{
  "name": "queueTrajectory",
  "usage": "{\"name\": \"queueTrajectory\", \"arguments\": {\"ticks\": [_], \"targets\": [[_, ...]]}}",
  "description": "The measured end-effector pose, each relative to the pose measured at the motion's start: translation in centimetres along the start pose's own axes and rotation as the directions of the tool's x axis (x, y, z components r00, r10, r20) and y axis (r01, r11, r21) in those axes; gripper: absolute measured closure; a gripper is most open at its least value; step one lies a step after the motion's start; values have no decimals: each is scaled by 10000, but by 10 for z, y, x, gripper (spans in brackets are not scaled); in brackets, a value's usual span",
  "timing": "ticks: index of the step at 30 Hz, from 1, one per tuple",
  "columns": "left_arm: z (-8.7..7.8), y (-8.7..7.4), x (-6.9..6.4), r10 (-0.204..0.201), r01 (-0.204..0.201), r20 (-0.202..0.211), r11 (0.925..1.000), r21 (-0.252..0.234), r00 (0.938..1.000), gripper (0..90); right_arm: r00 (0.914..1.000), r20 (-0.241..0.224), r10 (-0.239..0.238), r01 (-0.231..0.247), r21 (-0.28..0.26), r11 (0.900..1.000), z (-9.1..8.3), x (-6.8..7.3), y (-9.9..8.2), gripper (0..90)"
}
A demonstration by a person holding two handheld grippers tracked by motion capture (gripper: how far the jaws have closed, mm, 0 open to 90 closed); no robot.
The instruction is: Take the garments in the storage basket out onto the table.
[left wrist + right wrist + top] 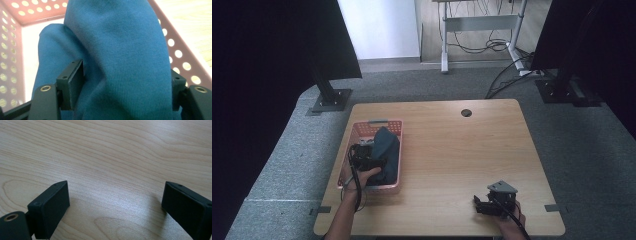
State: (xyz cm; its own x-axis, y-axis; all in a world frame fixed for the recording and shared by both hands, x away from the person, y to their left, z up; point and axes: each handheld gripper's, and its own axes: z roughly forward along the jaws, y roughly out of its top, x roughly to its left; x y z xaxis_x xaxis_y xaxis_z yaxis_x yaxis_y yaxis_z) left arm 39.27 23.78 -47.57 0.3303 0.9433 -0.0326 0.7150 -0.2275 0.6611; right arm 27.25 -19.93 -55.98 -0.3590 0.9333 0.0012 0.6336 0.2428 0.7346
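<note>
Blue cloth [120,50] in the pink basket [362,131] at left sits between the left tool [120,85], pads touching; lifting seemingly needs firmer closure, while right tool [115,202] gapes.

Blue cloth [117,55], bunched, in pink perforated basket [362,131], table's left.

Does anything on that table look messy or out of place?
Only slightly: the blue cloth isn't lying flat in the pink basket. It's bunched into a hump above the rim, with the left claw around a fold. Nothing looks spilled or damaged.
</note>
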Motion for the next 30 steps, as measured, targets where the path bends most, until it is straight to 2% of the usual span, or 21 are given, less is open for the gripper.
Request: {"name": "queueTrajectory", "arguments": {"ticks": [7, 10, 13, 20, 27, 30], "targets": [[2, 3, -1, 45, -41, -195, 9998, 187, 9998, 392, 10000, -3, -9, 9, 1, 10000, 0, 0, 0, 74], [3, 4, -2, 104, -99, -215, 9997, 217, 9997, 452, 10000, 2, -13, 13, 1, 10000, 0, 0, 0, 74], [3, 5, -2, 116, -112, -255, 9998, 164, 9996, 521, 10000, 20, -21, 21, -6, 10000, 0, 0, 0, 74], [3, 6, 0, 91, -90, -405, 10000, 35, 9991, 619, 10000, 52, -71, 71, -26, 10000, 0, 1, 0, 73], [1, 7, 0, 274, -288, -643, 9994, -207, 9976, 663, 9999, 111, -91, 91, -48, 9999, 0, 1, 0, 74], [2, 7, 1, 237, -253, -617, 9993, -257, 9978, 673, 9999, 122, -85, 86, -49, 10000, 0, 1, 0, 74]]}}
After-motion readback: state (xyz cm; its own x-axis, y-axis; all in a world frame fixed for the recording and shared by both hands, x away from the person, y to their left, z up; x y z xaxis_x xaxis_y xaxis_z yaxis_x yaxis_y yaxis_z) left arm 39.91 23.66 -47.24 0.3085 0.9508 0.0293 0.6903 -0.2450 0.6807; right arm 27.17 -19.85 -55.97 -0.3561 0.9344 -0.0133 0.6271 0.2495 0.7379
